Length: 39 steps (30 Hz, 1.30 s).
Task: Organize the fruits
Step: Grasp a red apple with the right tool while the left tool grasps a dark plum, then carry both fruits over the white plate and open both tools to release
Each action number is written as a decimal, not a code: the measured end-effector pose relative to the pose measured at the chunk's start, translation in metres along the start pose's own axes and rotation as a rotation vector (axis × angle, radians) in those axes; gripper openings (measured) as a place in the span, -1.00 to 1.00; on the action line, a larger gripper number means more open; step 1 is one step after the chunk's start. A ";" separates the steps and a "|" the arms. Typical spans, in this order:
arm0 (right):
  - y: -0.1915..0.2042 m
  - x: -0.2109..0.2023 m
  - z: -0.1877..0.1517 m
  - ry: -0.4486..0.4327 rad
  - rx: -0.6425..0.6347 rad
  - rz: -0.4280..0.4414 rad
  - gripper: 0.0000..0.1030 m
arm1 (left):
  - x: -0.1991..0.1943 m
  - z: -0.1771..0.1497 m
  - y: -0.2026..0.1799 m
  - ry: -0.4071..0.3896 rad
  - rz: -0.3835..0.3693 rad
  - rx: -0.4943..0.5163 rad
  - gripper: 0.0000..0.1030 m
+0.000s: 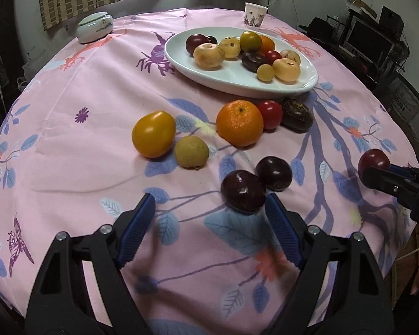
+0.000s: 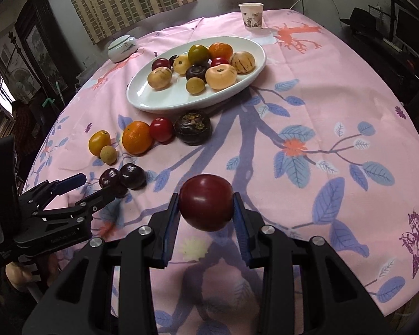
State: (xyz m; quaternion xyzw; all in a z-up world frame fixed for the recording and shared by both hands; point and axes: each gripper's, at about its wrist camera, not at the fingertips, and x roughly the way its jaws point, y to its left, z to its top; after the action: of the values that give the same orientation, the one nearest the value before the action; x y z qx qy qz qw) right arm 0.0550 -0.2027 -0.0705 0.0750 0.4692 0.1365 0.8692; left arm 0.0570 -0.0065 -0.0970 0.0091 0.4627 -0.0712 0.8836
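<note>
- The round dark red plum [image 2: 206,202] is clamped between the pads of the right gripper [image 2: 206,209] and looks lifted clear of the pink flower-printed tablecloth [image 2: 335,89]; it sits near the table's front edge, well apart from the dish.
- The left gripper [image 1: 211,215] hangs with its jaws wide and holding nothing, one blue pad just beside the nearer dark purple plum [image 1: 243,191]; that plum touches a second dark purple plum [image 1: 273,173] behind it.
- Loose on the cloth, further in: a yellow-orange egg-shaped tomato [image 1: 153,134] touching a small tan round fruit [image 1: 192,151], and a row of a bright orange mandarin [image 1: 239,122], a small red tomato [image 1: 271,114] and a flat dark brown fruit [image 1: 297,114], just in front of the dish.
- The white oval ceramic dish [image 2: 159,100] already holds about a dozen fruits, crowded towards its far half; the near half is bare.
- Judgement: roughly past halfway. One fruit is in hand for delivery; seven more remain on the cloth.
- Beyond the dish stand a lidded pale green ceramic jar [image 2: 122,48] and a printed paper cup [image 2: 250,15].
</note>
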 end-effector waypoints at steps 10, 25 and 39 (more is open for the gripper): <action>0.006 -0.004 0.000 0.010 -0.011 0.020 -0.27 | 0.010 0.007 -0.010 0.000 -0.062 0.003 -0.29; 0.029 -0.017 -0.005 -0.017 -0.055 0.033 -0.27 | -0.041 0.001 0.006 -0.076 -0.065 -0.033 -0.30; 0.028 -0.012 -0.001 -0.011 -0.061 0.048 -0.27 | -0.052 0.017 0.004 -0.095 -0.072 -0.017 -0.30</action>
State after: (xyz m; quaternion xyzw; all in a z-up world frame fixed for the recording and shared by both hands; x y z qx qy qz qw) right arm 0.0431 -0.1794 -0.0547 0.0603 0.4582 0.1712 0.8701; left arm 0.0422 0.0021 -0.0452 -0.0183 0.4206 -0.0996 0.9016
